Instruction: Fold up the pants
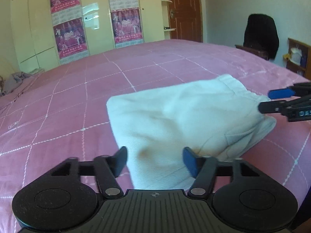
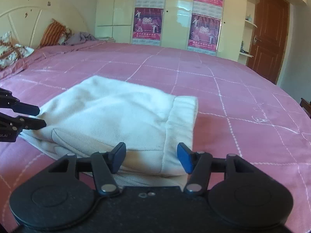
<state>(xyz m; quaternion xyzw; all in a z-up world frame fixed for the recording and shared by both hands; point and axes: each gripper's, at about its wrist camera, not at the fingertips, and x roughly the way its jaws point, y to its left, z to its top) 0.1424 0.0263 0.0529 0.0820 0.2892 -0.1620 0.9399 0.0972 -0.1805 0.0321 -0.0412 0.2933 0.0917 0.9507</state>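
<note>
The white pants (image 1: pixel 175 120) lie folded into a compact bundle on the pink bed (image 1: pixel 77 97). They also show in the right wrist view (image 2: pixel 120 116), waistband at the right side. My left gripper (image 1: pixel 154 161) is open, its fingers either side of the bundle's near edge, holding nothing. My right gripper (image 2: pixel 151 157) is open at the near edge by the waistband. The right gripper also shows in the left wrist view (image 1: pixel 266 101) at the bundle's right side. The left gripper shows in the right wrist view (image 2: pixel 40 117) at the bundle's left corner.
Cream wardrobe with pink posters (image 1: pixel 68 33) stands behind the bed. A brown door (image 1: pixel 184 9) and a black chair (image 1: pixel 260 35) are at the right. A headboard (image 2: pixel 29 19), striped pillow (image 2: pixel 52 33) and grey cloth (image 2: pixel 79 37) are at the far left.
</note>
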